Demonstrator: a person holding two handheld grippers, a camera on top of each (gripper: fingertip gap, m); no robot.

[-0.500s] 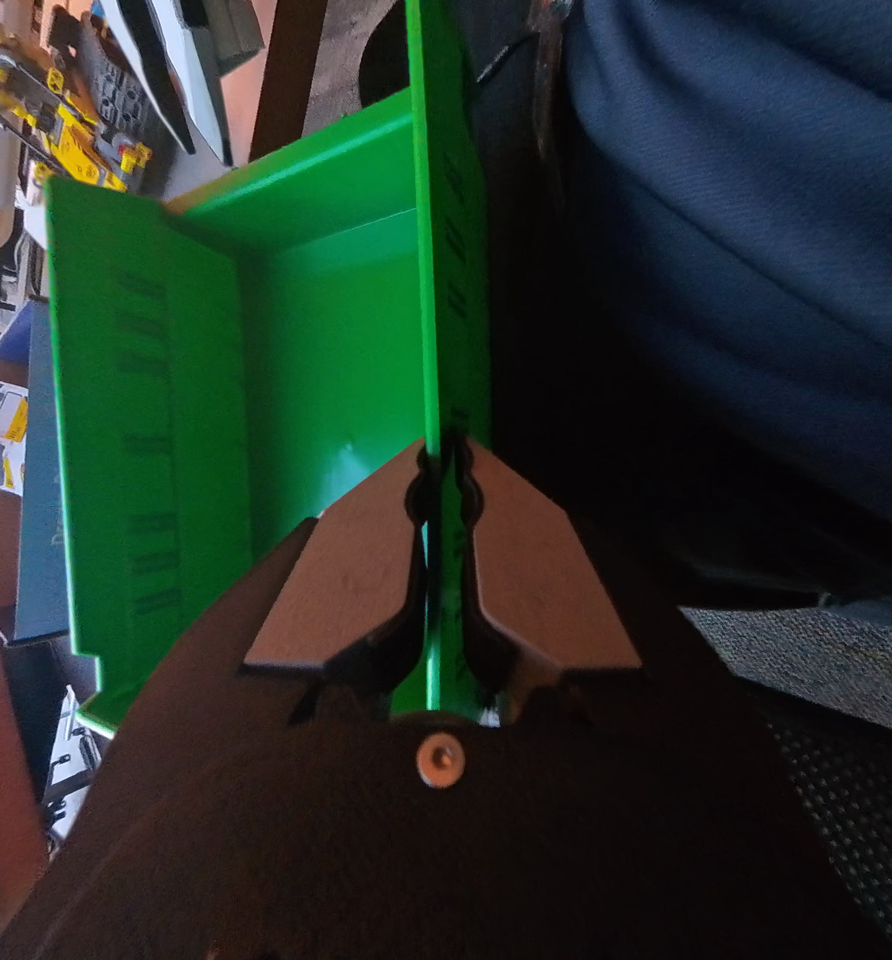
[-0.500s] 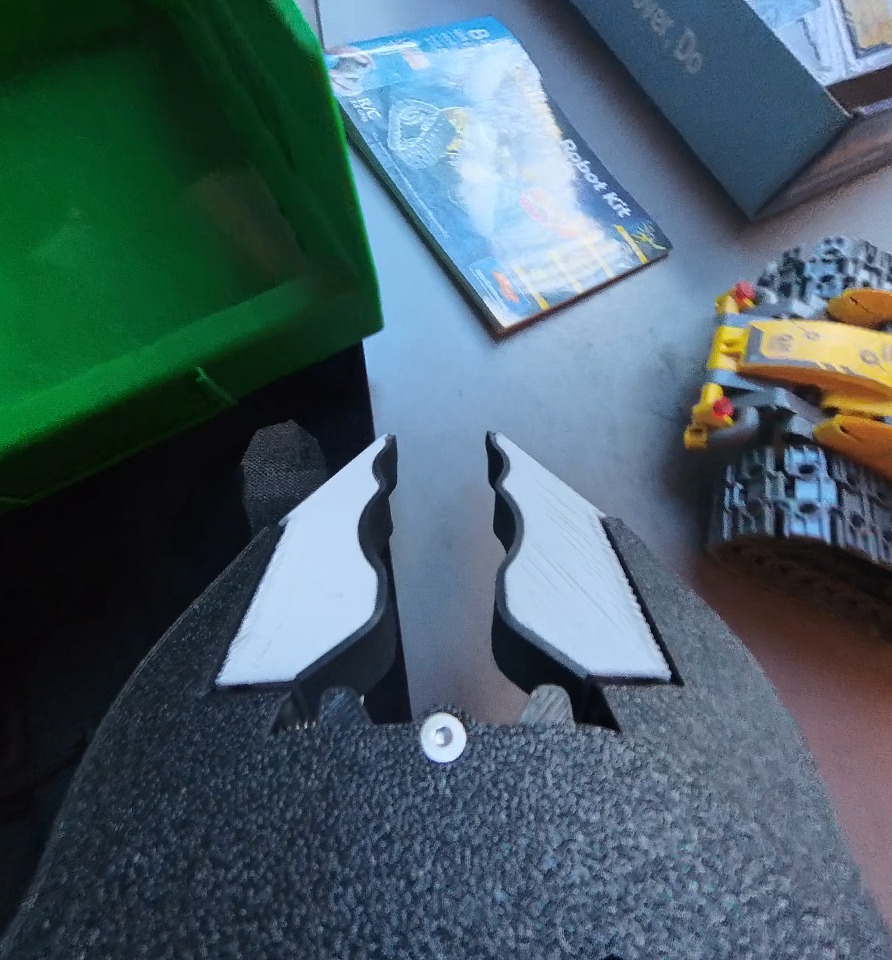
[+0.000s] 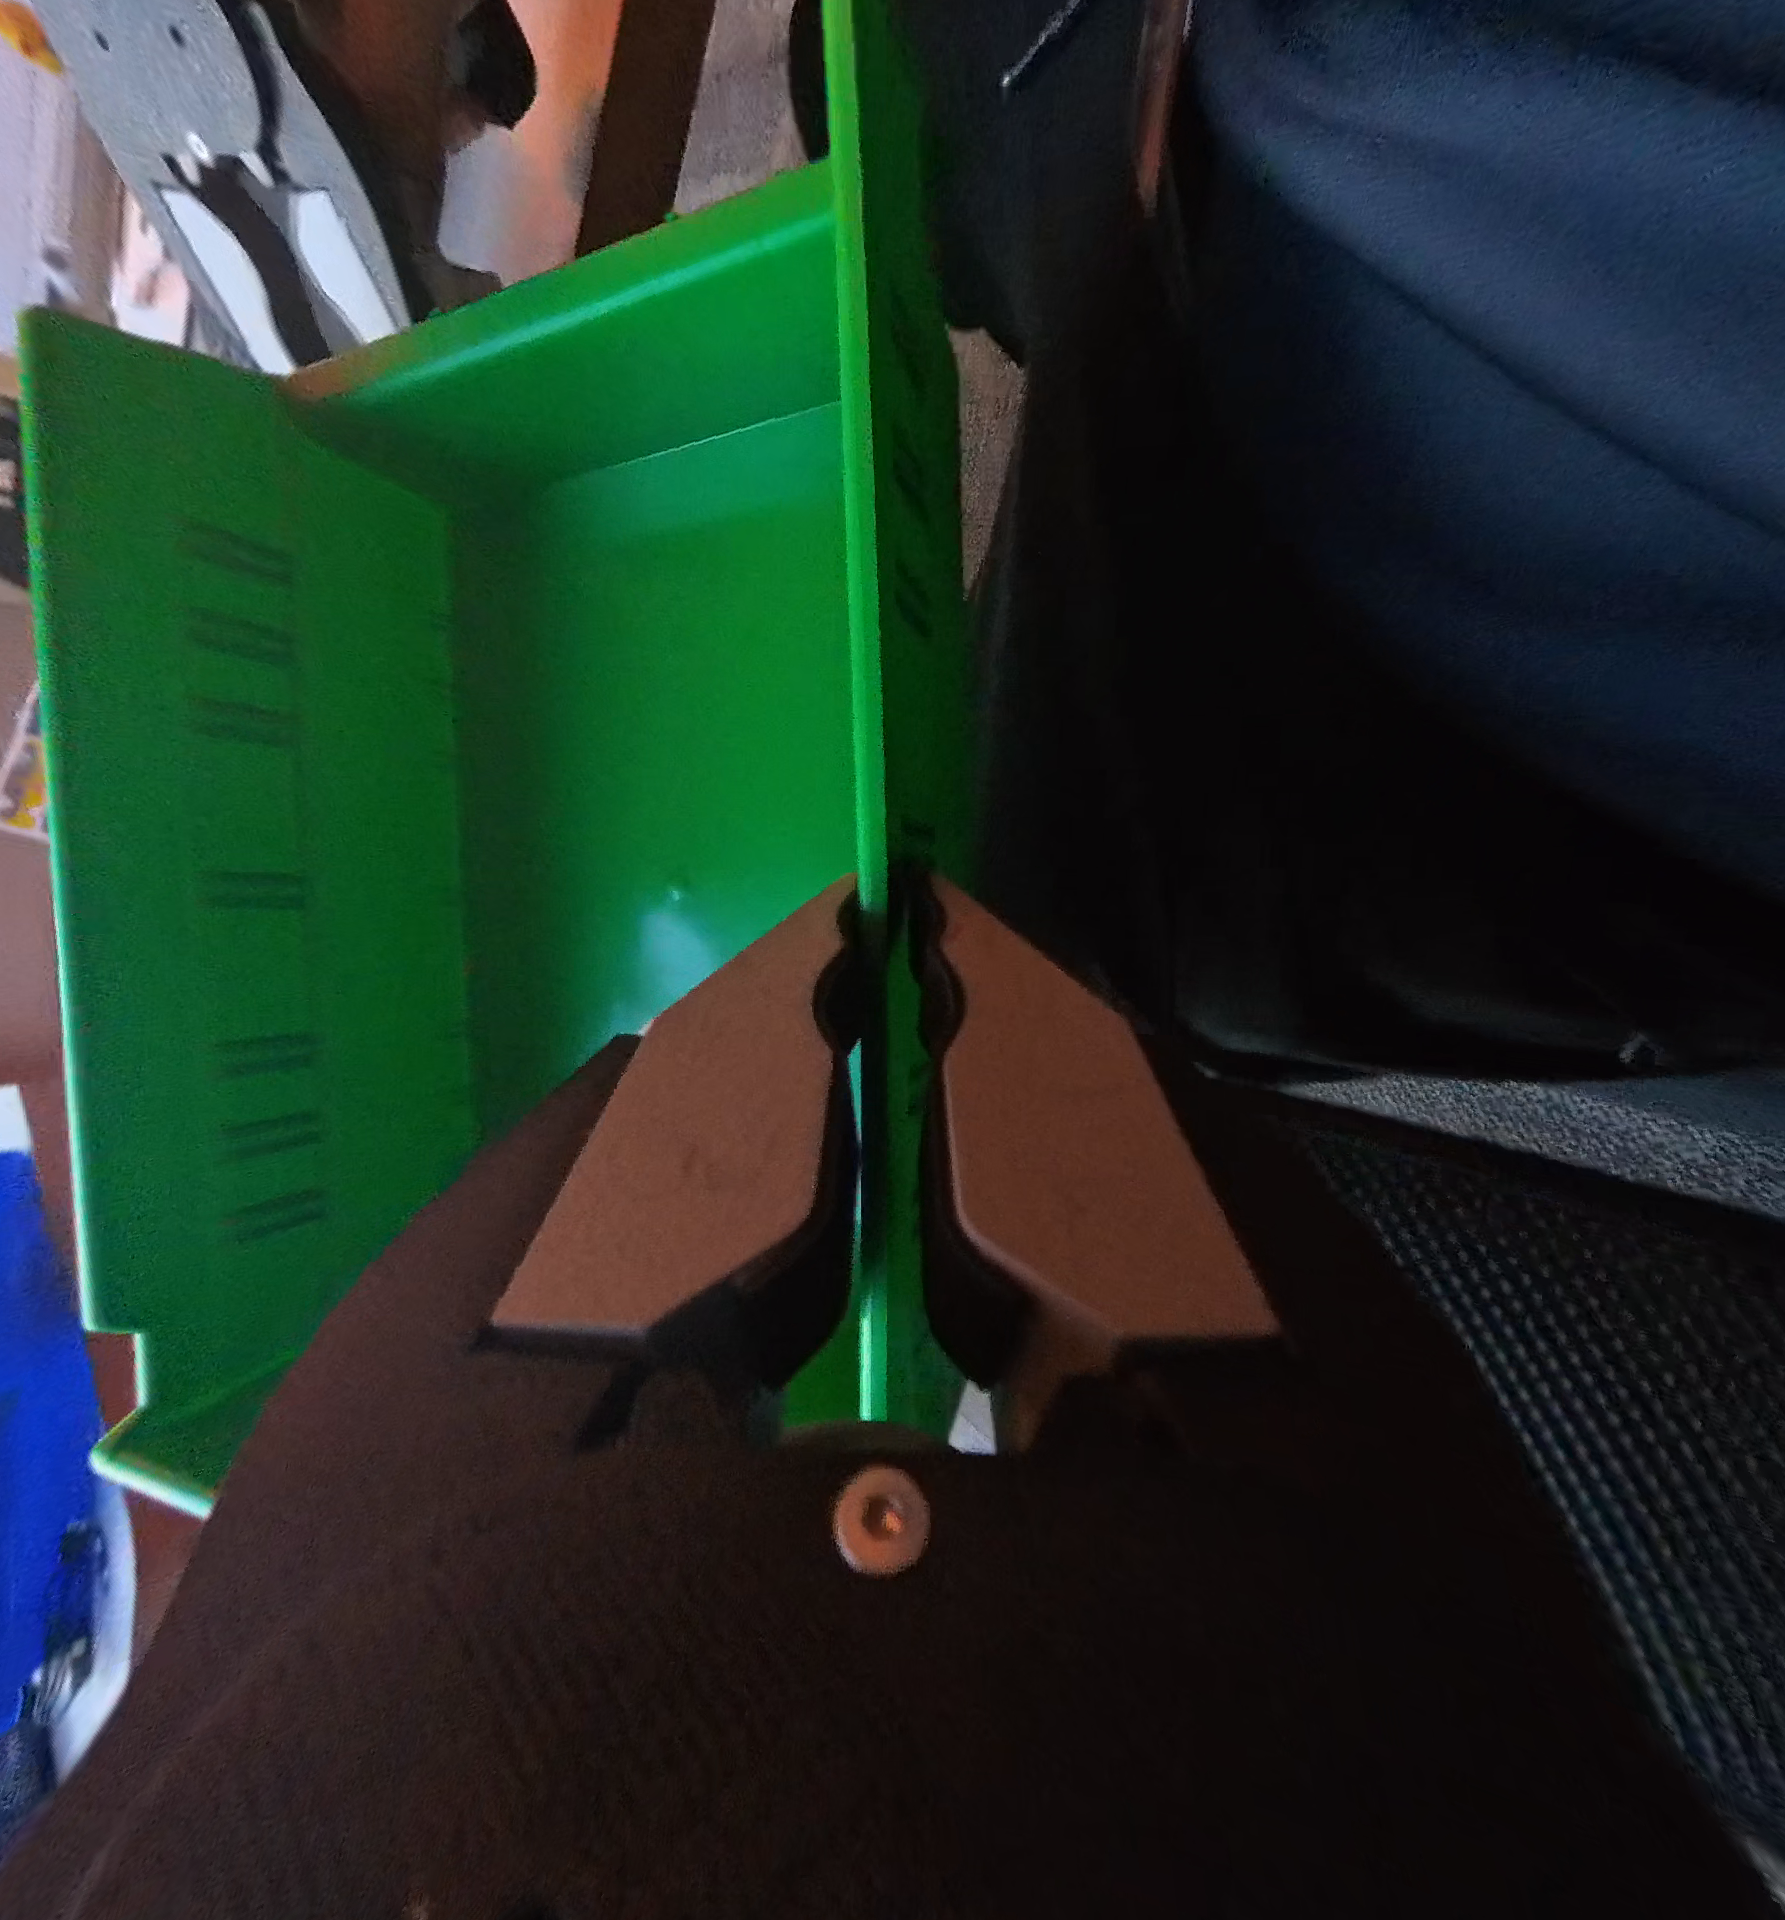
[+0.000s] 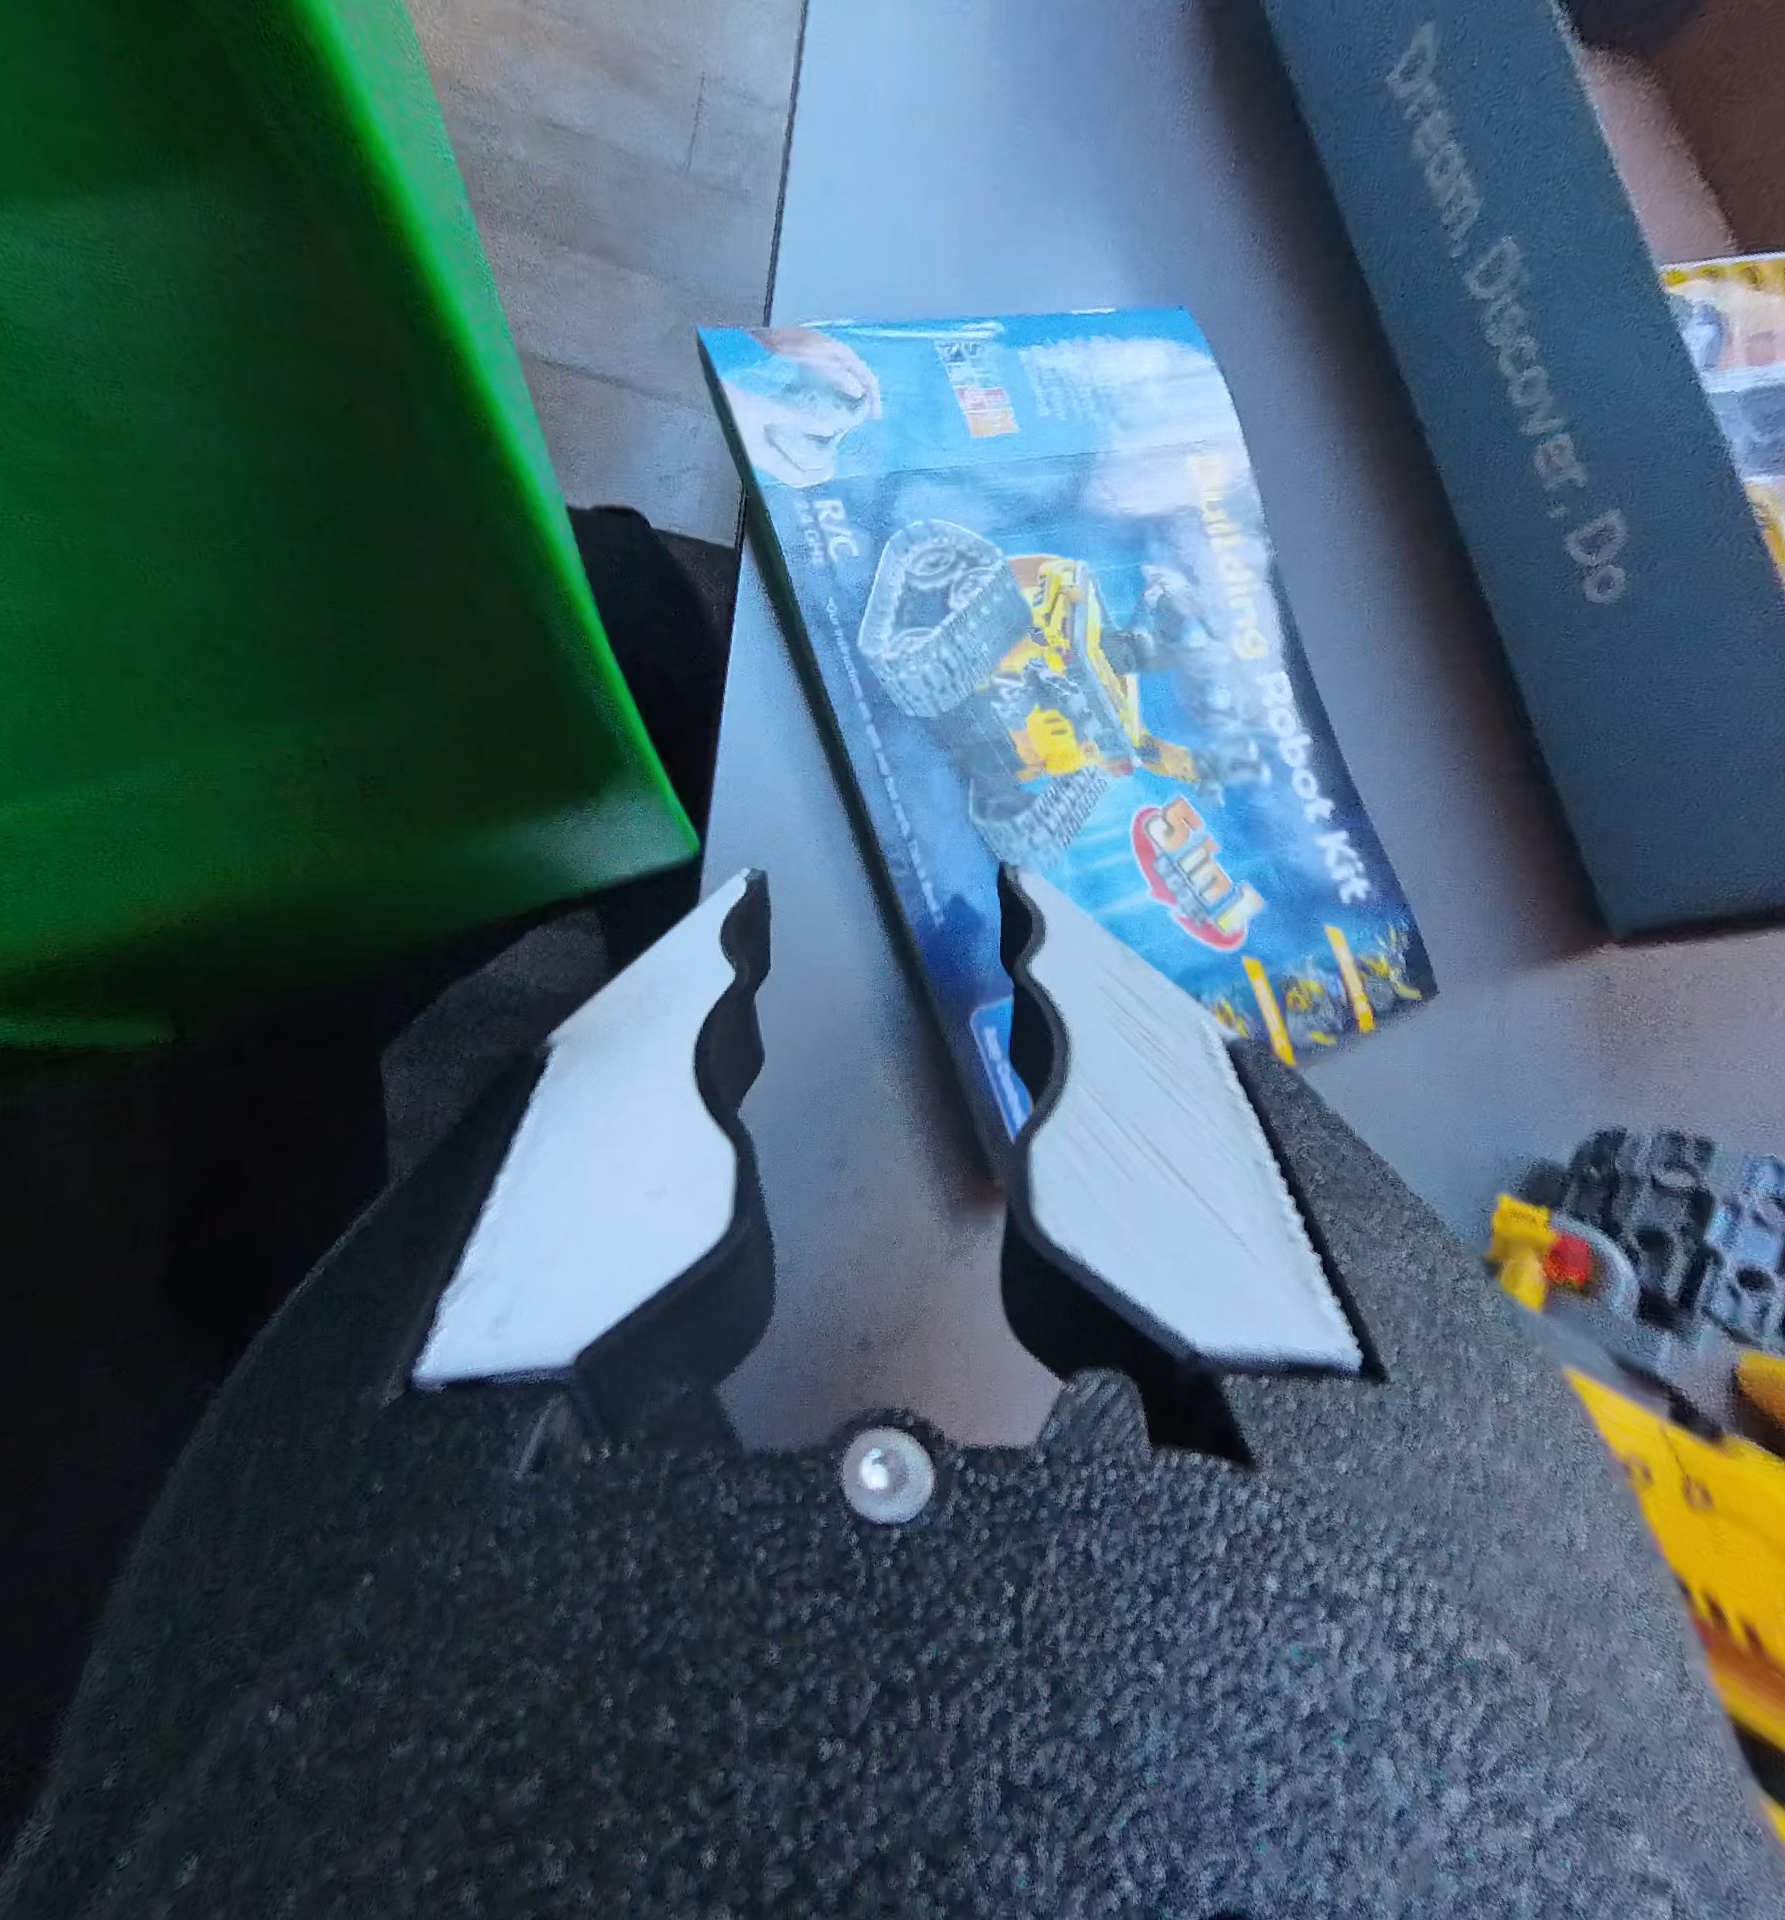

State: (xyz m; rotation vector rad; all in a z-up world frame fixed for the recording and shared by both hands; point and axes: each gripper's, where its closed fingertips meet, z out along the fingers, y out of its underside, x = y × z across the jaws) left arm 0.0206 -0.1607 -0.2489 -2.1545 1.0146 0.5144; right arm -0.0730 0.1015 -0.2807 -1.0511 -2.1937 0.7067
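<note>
The left gripper [image 3: 886, 914] is seen clamped on the thin side wall of a green plastic bin [image 3: 659, 675], the wall running straight up the centre of the frame between the two nearly closed fingers [image 3: 722, 1143]. The bin's hollow is shown to the left of that wall, with rows of dark slots on its far side. Dark blue fabric [image 3: 1490, 416] fills the right of the frame, and the other gripper is glimpsed at the upper left.

The right gripper [image 4: 883, 904] is held with a clear gap between its white fingers [image 4: 607, 1174], and nothing is gripped between them. A grey tabletop [image 4: 971, 156] is seen through the gap. Just beyond the right finger a blue printed booklet [image 4: 1054, 665] is laid flat; a tracked yellow vehicle is pictured on it, and its lettering is not repeated here. The green bin is seen at the upper left, a grey lettered box [image 4: 1553, 468] at the upper right, and a yellow and grey brick-built vehicle [image 4: 1698, 1403] at the lower right.
</note>
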